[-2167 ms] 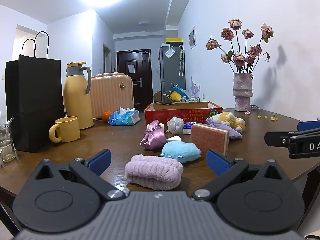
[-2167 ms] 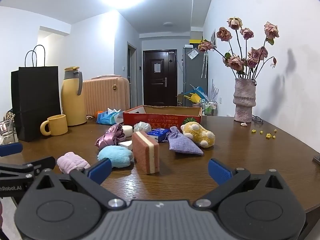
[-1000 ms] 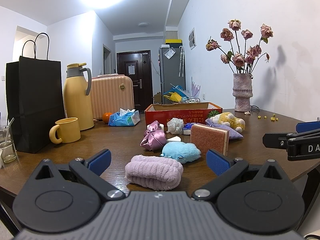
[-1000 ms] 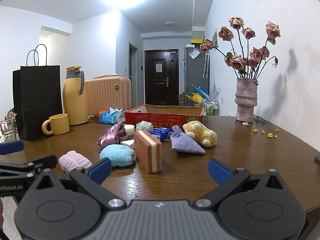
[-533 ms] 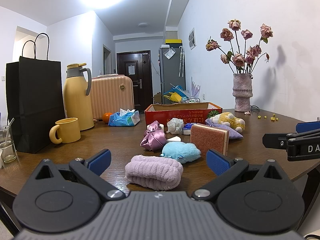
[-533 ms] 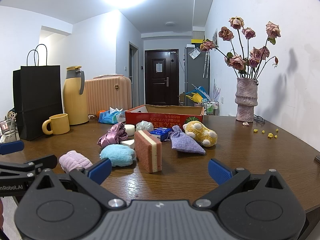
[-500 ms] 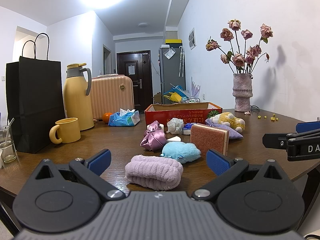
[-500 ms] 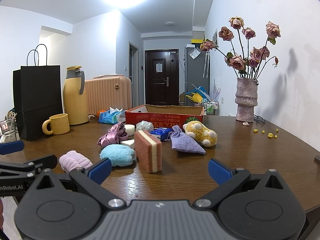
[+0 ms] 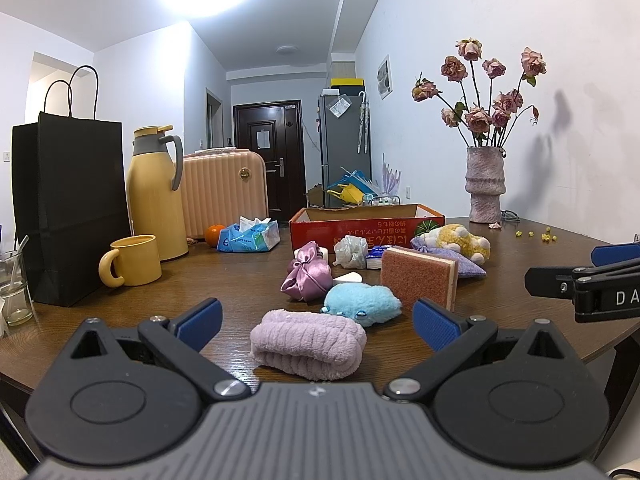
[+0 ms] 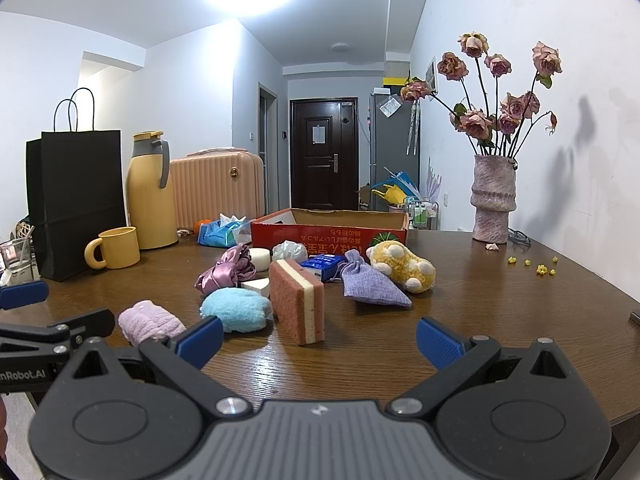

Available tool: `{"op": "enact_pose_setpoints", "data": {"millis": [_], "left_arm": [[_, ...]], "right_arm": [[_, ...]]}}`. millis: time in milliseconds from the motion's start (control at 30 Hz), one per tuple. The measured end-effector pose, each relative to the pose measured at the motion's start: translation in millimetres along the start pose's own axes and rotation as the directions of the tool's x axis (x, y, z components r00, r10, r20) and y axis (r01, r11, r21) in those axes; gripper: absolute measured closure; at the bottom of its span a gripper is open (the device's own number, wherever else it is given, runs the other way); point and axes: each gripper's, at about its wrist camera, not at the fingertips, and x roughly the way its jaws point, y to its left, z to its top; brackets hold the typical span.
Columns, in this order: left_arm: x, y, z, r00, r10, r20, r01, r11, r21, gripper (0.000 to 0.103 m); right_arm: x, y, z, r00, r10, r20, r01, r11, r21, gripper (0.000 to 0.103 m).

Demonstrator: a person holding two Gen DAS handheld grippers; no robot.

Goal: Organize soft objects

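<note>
Soft things lie in a cluster on the brown table: a rolled lilac towel [image 9: 308, 344] nearest, a light blue plush [image 9: 360, 309], a pink sponge [image 9: 418, 280] on edge, a purple satin pouch [image 9: 308, 276], a lavender sachet [image 10: 370, 285] and a yellow plush [image 10: 402, 266]. Behind them stands a red cardboard box [image 9: 360, 227]. My left gripper [image 9: 316, 322] is open just short of the towel, with nothing held. My right gripper [image 10: 318, 338] is open near the table's front edge, facing the sponge [image 10: 296, 300], empty.
At the left stand a black paper bag [image 9: 68, 216], a yellow thermos [image 9: 154, 196], a yellow mug [image 9: 134, 260] and a glass [image 9: 14, 284]. A tissue pack [image 9: 248, 236] and an orange [image 9: 215, 234] sit further back. A vase of dried roses [image 9: 485, 184] stands at the far right.
</note>
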Motion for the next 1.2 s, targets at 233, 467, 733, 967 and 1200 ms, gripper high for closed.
{"op": "enact_pose_setpoints", "data": {"millis": [233, 467, 733, 967, 1200], "left_arm": [[-2.5, 0.6, 1.4, 1.000, 0.000, -0.001, 0.000, 1.000, 0.000, 0.000], [-2.3, 1.3, 2.6, 1.000, 0.005, -0.012, -0.005, 1.000, -0.001, 0.000], [12.5, 5.1, 1.4, 0.999, 0.011, -0.046, -0.011, 1.000, 0.008, 0.000], [31.8, 7.3, 3.3, 0.996, 0.028, -0.086, -0.025, 0.999, 0.030, 0.000], [58.4, 5.7, 5.6, 0.990, 0.006, -0.143, 0.000, 0.999, 0.042, 0.000]], "right_arm": [[1.5, 1.0, -0.4, 1.000, 0.003, 0.000, -0.003, 1.000, -0.003, 0.000], [3.5, 6.0, -2.5, 1.000, 0.005, -0.003, -0.005, 1.000, -0.002, 0.000], [9.0, -1.3, 0.0, 1.000, 0.007, -0.013, -0.007, 1.000, 0.003, 0.000], [21.0, -7.8, 1.5, 1.000, -0.006, -0.024, 0.006, 1.000, 0.008, 0.000], [32.5, -10.3, 1.5, 0.999, -0.010, -0.042, 0.010, 1.000, 0.001, 0.000]]}}
